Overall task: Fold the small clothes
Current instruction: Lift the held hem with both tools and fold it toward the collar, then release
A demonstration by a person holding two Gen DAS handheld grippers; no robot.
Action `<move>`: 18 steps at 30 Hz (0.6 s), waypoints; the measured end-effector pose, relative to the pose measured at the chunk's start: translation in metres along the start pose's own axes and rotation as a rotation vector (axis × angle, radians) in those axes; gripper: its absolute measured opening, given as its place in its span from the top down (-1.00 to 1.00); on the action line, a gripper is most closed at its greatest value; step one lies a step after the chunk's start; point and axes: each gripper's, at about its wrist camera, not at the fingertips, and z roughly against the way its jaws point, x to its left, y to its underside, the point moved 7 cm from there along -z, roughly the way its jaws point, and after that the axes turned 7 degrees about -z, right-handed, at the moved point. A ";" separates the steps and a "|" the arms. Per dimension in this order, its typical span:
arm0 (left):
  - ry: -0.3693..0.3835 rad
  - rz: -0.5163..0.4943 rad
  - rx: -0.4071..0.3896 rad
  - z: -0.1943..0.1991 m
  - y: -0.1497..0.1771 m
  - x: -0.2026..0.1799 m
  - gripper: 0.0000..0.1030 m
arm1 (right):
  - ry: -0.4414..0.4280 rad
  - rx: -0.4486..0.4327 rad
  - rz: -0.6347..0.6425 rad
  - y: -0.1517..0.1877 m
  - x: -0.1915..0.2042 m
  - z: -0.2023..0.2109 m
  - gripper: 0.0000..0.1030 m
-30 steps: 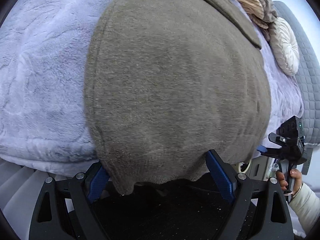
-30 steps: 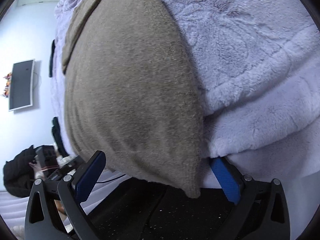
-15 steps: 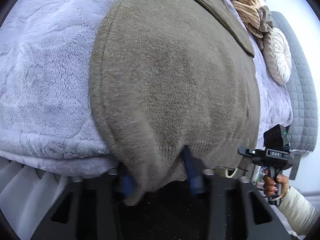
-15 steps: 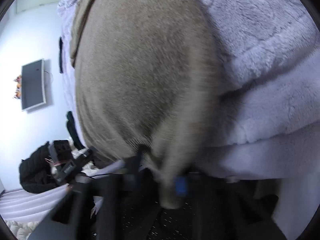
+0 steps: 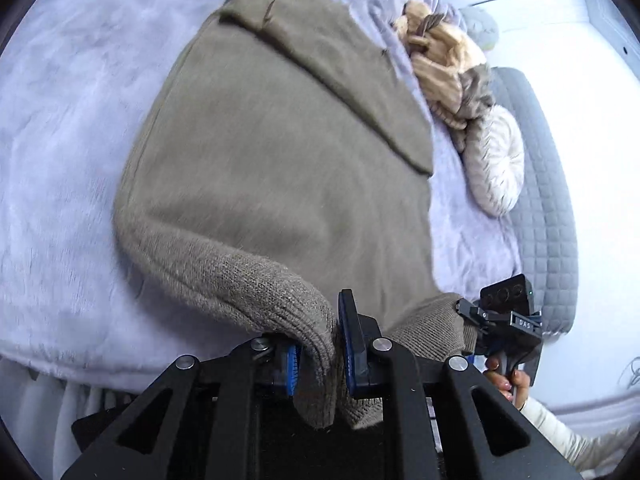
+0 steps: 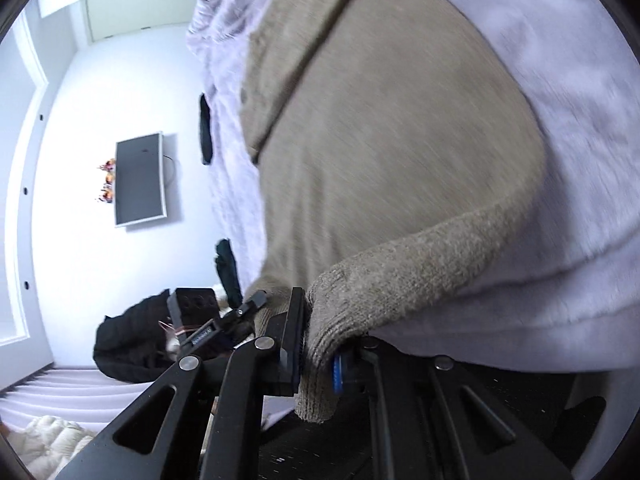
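A taupe knitted sweater [image 5: 272,168] lies spread on a lilac fleece blanket, its far part folded over. My left gripper [image 5: 320,356] is shut on the sweater's near hem corner, lifted off the bed edge. My right gripper [image 6: 316,356] is shut on the other near hem corner of the sweater [image 6: 380,152]. The right gripper also shows in the left wrist view [image 5: 504,320], and the left gripper shows in the right wrist view [image 6: 208,320]. The hem sags between the two grips.
The lilac blanket [image 5: 60,160] covers the bed. A tan and grey pile of clothes [image 5: 444,68] and a round cream cushion [image 5: 496,168] lie at the far right by a grey quilted headboard [image 5: 548,208]. A wall screen [image 6: 140,180] and a dark bag [image 6: 132,340] are beyond the bed.
Both grippers went from open around the hem to shut on it. They have lifted the near hem corners up and back from the bed edge.
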 end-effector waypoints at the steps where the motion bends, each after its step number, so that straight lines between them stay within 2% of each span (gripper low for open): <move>1: 0.006 -0.002 -0.016 0.001 -0.011 -0.004 0.65 | -0.014 -0.005 0.007 -0.005 0.008 0.001 0.77; 6: 0.017 -0.023 -0.093 0.009 -0.076 -0.024 0.65 | -0.070 -0.025 0.067 -0.042 0.056 0.008 0.77; 10: 0.006 -0.046 -0.141 -0.002 -0.134 -0.041 0.65 | -0.089 -0.050 0.110 -0.078 0.096 0.016 0.77; 18: -0.042 -0.044 -0.252 -0.014 -0.232 -0.039 0.65 | -0.061 -0.070 0.186 -0.177 0.155 0.020 0.77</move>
